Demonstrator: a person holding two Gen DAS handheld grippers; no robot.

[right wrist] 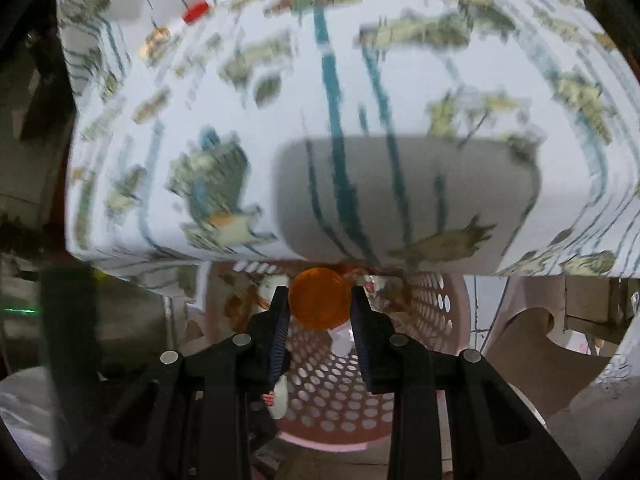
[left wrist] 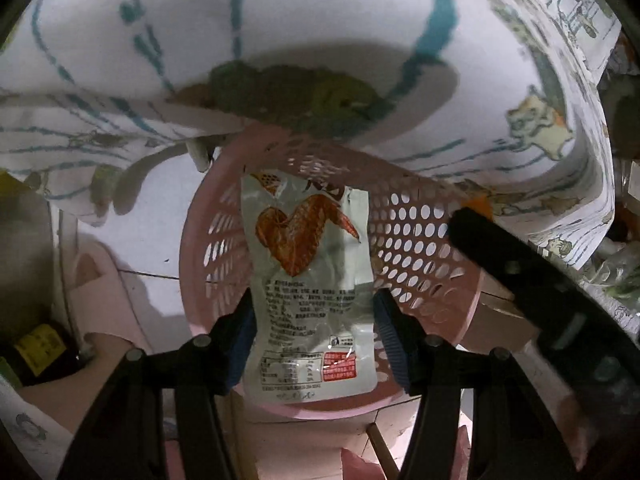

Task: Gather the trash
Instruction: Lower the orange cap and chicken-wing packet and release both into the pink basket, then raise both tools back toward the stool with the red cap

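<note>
Both tools point down over the pink bin (left wrist: 420, 240), which sits on the floor at the edge of the cloth-covered counter (left wrist: 300, 12). Left tool (left wrist: 314, 336): wrapper (left wrist: 308, 280) hangs between the jaws over the bin mouth; can't tell whether the pads press it. Right tool (right wrist: 319, 320): clenched on an orange disc (right wrist: 318, 300), also above the bin.

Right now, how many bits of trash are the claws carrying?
2: a chicken-wing snack wrapper between the left claw's pads, and an orange disc in the right claw.
</note>
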